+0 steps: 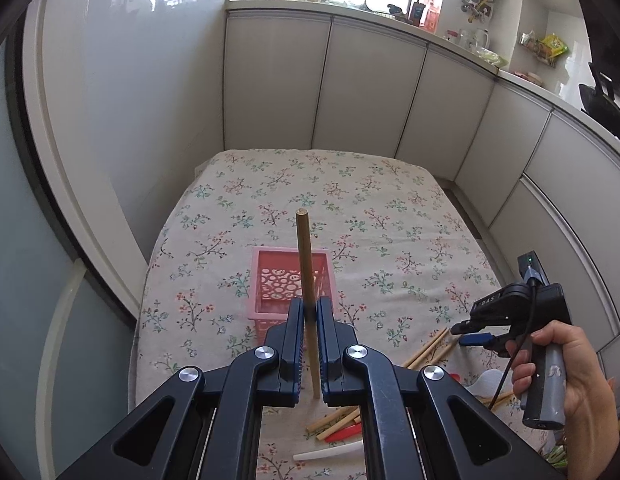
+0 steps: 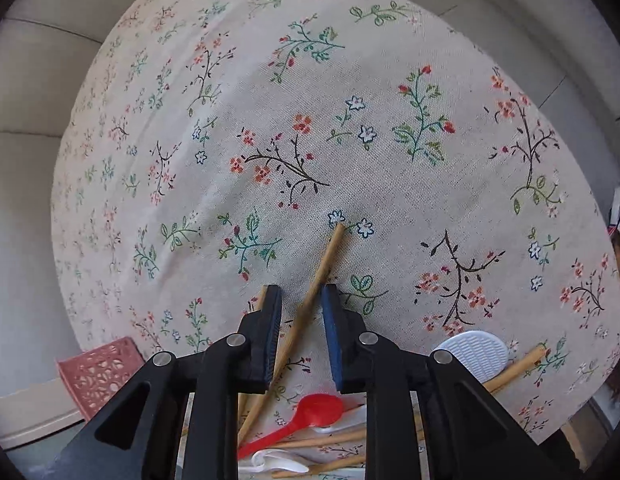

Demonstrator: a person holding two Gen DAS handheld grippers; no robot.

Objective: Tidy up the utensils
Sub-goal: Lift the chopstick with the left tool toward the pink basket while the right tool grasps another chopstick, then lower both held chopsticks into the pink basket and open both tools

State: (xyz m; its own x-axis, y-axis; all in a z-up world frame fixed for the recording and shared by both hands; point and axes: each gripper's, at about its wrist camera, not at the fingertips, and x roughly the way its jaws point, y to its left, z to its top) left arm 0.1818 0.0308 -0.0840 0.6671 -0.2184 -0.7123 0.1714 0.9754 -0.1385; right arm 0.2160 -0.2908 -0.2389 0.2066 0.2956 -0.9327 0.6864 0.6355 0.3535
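Left hand-held gripper (image 1: pixel 310 308): jaws closed tight on a wooden chopstick (image 1: pixel 304 252); the stick stands near upright, its blunt end above the pads and its lower end hanging below them.
Pink basket (image 1: pixel 288 280): on the floral cloth of the desk (image 1: pixel 390 216), just beyond the left hand-held gripper and under the held stick's upper part as seen from the left wrist; the stick's lower end is not over the opening, as far as can be judged.
Key relation, left: basket lies ahead and below; judged next need is to carry the stick forward over the rim.
Right hand-held gripper (image 2: pixel 300 300): jaws partly open, pointing steeply down at the cloth.
Loose chopstick (image 2: pixel 310 296): lies flat between the open jaws, long axis running up and slightly right; pads not pressing on it.
Utensil pile: red spoon (image 2: pixel 306 412), white spoon (image 2: pixel 474 350) and further chopsticks lie close behind the right jaws.
Nearer hand: right, for the loose stick.
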